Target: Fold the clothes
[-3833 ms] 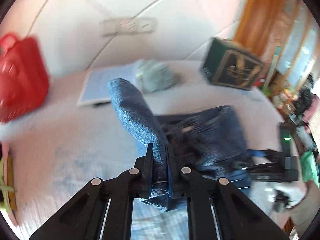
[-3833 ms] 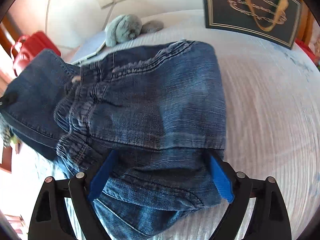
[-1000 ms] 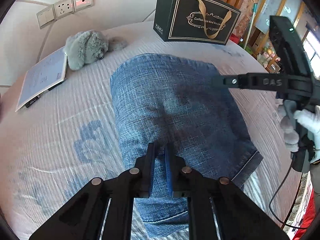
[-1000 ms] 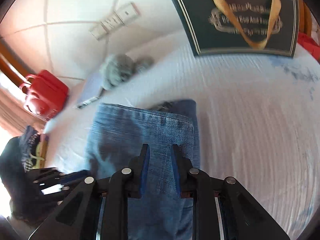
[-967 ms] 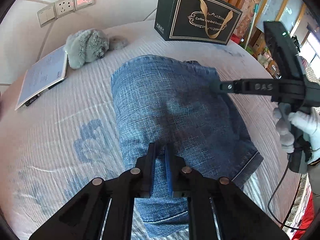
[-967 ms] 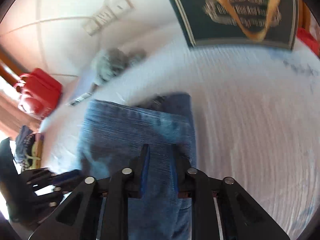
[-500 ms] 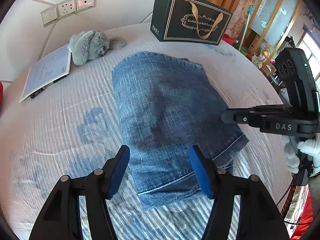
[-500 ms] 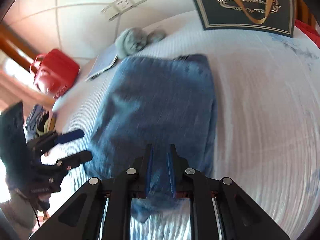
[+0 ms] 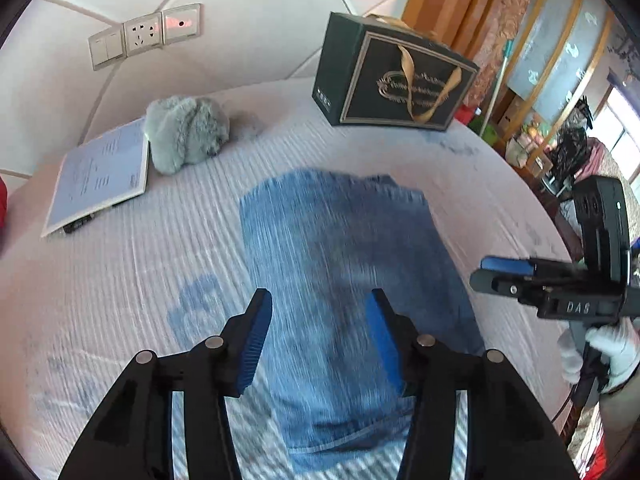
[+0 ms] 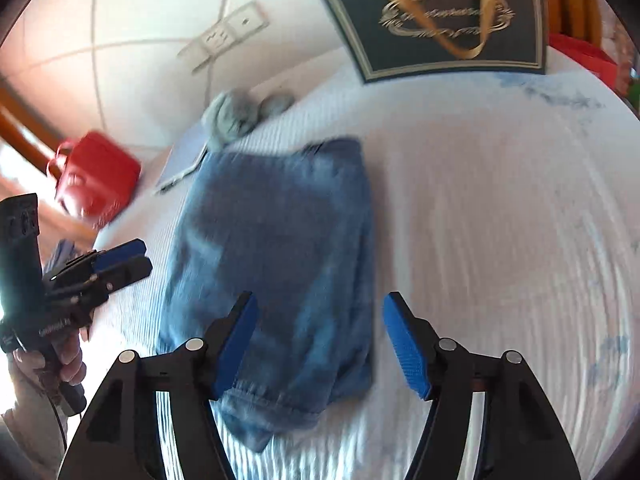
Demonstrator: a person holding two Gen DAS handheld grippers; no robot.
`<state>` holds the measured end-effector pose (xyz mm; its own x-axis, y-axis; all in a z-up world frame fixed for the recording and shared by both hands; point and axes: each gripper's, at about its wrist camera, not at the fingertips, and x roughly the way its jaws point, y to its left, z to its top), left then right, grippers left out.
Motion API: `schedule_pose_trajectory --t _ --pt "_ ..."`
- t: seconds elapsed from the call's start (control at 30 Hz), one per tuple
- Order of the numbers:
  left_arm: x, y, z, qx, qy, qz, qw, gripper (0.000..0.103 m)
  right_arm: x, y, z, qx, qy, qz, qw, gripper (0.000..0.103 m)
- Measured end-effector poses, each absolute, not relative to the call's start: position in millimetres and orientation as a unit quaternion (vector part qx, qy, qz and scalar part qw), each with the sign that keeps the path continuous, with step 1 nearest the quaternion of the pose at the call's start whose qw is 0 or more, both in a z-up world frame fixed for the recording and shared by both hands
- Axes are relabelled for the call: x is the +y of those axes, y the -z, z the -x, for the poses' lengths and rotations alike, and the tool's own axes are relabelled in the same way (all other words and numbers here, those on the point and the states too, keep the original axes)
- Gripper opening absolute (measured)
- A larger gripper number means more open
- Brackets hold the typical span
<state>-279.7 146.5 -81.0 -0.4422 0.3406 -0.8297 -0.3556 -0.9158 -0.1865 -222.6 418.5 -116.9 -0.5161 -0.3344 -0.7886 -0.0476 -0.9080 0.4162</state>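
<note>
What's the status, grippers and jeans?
Left gripper open, empty. Right gripper open, empty. Jeans folded, flat on the bed. Nothing in the way.

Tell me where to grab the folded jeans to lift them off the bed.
Take the jeans at the near hem edge, coming in low from the front with the right claw. The stacked layers end there and stick out toward you, probably thin enough to pinch.

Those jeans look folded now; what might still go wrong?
The folded jeans lie loose, and both the left tongs and right tongs are open just above them, so a finger might snag the hem. The top layer looks skewed at the near corner and may slip open.
</note>
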Motion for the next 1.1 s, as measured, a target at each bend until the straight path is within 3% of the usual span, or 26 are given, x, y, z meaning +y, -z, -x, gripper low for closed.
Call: schedule_pose_trajectory --t 0.1,0.13,0.2,0.3,0.4,0.47,0.53,0.57,0.6,0.67,0.7,0.73,0.87,1.1 --pt "155.6 87.8 308.4 0.015 -0.851 0.487 0.197 0.050 420.8 114.7 241.8 -0.200 0.847 -0.485 0.086 0.039" --pt "159.4 91.7 314.5 0.021 -0.850 0.488 0.196 0.048 419.1 115.1 250.6 -0.198 0.848 -0.484 0.090 0.038" --pt "167.0 100.7 324.1 0.032 -0.846 0.495 0.195 0.020 412.9 116.7 268.4 -0.194 0.848 -0.482 0.107 0.034" --pt "165.0 117.1 334.9 0.039 -0.840 0.511 0.180 0.013 401.4 127.0 295.6 -0.184 0.842 -0.494 0.116 0.033" --pt "156.7 129.5 344.1 0.022 -0.836 0.525 0.159 0.017 399.6 144.0 313.7 -0.181 0.829 -0.517 0.110 0.025" --pt "154.4 132.4 345.3 0.016 -0.836 0.526 0.155 0.018 402.4 151.3 317.7 -0.185 0.825 -0.524 0.104 0.012" --pt "152.7 133.8 345.3 0.014 -0.838 0.525 0.150 0.023 408.1 153.8 316.9 -0.196 0.825 -0.521 0.099 0.007" --pt "149.5 131.8 343.9 0.010 -0.840 0.523 0.144 0.032 410.9 153.6 315.0 -0.205 0.824 -0.518 0.099 0.008" --pt "146.2 129.8 342.5 0.005 -0.843 0.521 0.138 0.040 413.0 149.9 308.8 -0.209 0.827 -0.512 0.100 0.011" --pt "137.1 124.0 337.5 -0.007 -0.846 0.517 0.129 0.056 414.9 140.1 291.2 -0.219 0.834 -0.497 0.099 0.032" --pt "131.2 119.9 332.2 -0.015 -0.848 0.514 0.131 0.062 415.8 135.3 282.3 -0.224 0.837 -0.490 0.099 0.065" --pt "125.6 116.2 326.7 -0.023 -0.849 0.512 0.133 0.065 416.1 132.1 272.4 -0.226 0.839 -0.485 0.096 0.086" --pt "115.7 117.6 301.7 -0.032 -0.836 0.525 0.157 0.076 409.6 131.8 237.1 -0.226 0.831 -0.496 0.111 0.087" --pt "112.7 126.6 278.4 -0.054 -0.824 0.535 0.176 0.077 398.1 153.6 220.6 -0.208 0.813 -0.532 0.113 0.092"
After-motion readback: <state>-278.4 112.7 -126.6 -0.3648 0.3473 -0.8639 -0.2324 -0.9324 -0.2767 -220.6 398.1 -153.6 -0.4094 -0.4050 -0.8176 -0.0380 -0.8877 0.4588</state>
